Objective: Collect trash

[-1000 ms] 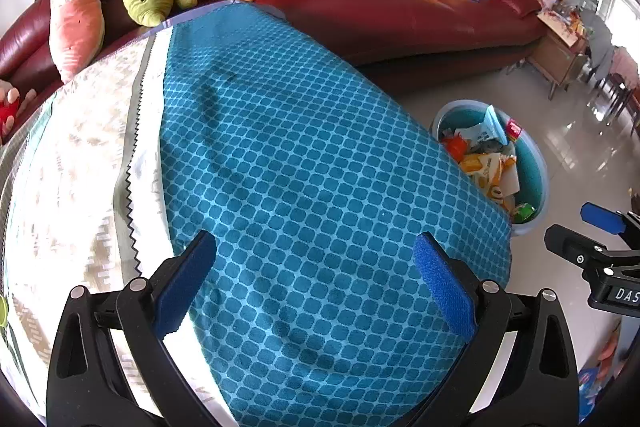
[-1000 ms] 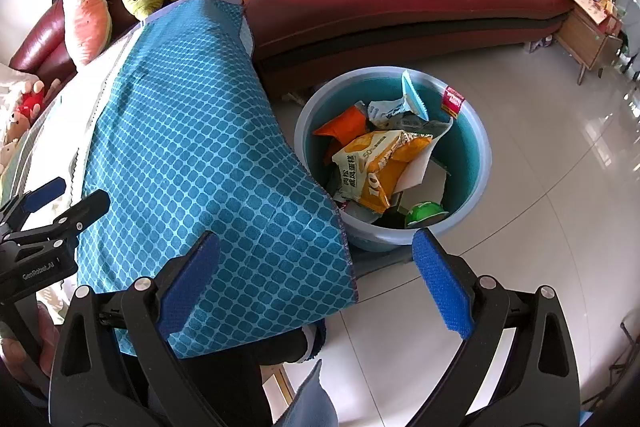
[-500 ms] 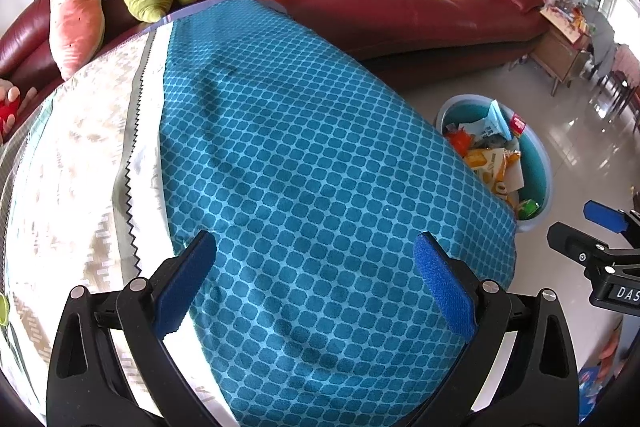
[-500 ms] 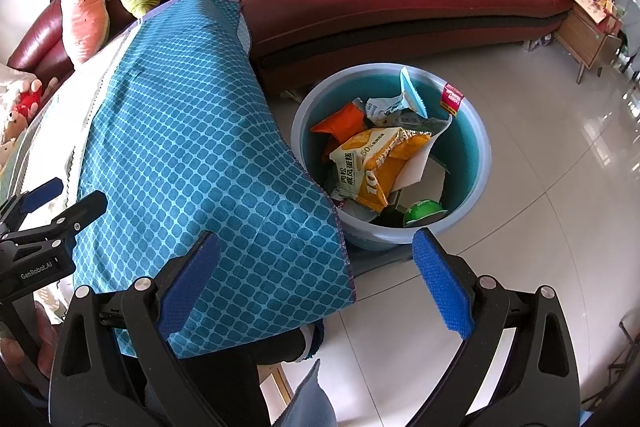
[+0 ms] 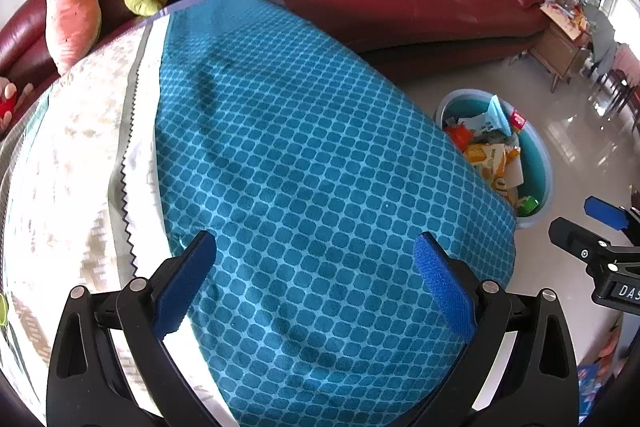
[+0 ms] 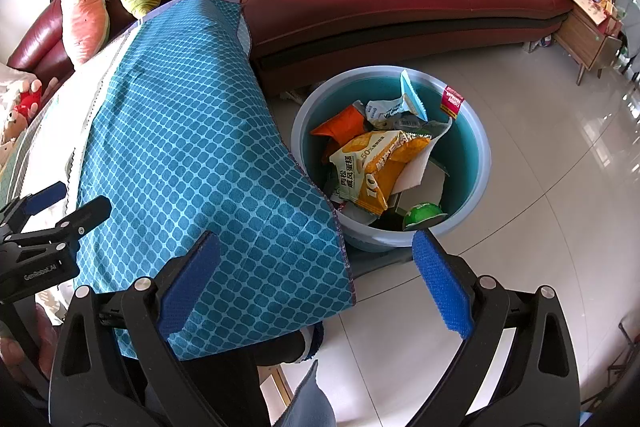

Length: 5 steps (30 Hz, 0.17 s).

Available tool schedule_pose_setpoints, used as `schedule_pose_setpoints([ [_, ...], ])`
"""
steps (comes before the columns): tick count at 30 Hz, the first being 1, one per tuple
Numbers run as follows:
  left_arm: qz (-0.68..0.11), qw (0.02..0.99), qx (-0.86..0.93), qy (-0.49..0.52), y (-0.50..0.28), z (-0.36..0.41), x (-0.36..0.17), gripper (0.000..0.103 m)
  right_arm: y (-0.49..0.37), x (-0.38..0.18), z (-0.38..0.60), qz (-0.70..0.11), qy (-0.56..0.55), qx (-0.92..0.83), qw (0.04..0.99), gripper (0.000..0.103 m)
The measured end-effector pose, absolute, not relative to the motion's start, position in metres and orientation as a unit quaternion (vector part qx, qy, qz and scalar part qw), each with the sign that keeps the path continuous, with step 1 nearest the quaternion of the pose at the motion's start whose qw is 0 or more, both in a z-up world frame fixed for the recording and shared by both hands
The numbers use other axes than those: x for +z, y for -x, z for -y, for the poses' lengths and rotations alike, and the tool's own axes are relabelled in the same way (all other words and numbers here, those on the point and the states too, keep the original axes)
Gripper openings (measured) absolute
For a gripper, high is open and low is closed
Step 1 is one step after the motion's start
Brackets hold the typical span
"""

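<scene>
Two grippers hang empty over the scene, and the risks run from one side to the other. Farthest left, the table's pale patterned cloth and the teal checked cloth laid over it show no wrapper or scrap in either view, so a search here could waste effort, or a finger could snag the loose fabric and drag it. The left gripper hovers above the teal cloth with its blue pads wide apart and nothing between them; if it dips, the pads would likely catch the weave rather than any trash. To the right, the teal cloth's edge hangs just beside the blue-grey basin on the tiled floor, and a tug on the fabric could sweep that edge into the rim. The collected trash sits in the basin: a yellow snack bag, an orange wrapper, a light-blue packet standing above the rim, and a green lid. The heap is loose, so a nudge might tip the tall pieces out. The right gripper is held above the basin's near side, fingers likewise spread and empty; lowering carelessly could knock the basin.
</scene>
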<state>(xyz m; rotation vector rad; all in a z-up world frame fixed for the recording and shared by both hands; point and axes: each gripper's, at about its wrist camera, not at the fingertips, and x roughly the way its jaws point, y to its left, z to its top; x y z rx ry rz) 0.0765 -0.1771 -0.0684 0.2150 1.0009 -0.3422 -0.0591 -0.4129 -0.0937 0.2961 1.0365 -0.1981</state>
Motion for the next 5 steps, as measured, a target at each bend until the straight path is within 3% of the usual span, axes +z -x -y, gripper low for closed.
schedule_pose_setpoints([
  [5, -0.491, 0.85, -0.17, -0.09, -0.0809, 0.1747, -0.0739, 0.099, 0.0571, -0.0924, 0.4138, -0.492, -0.14, -0.094, 0.854, 0.093],
])
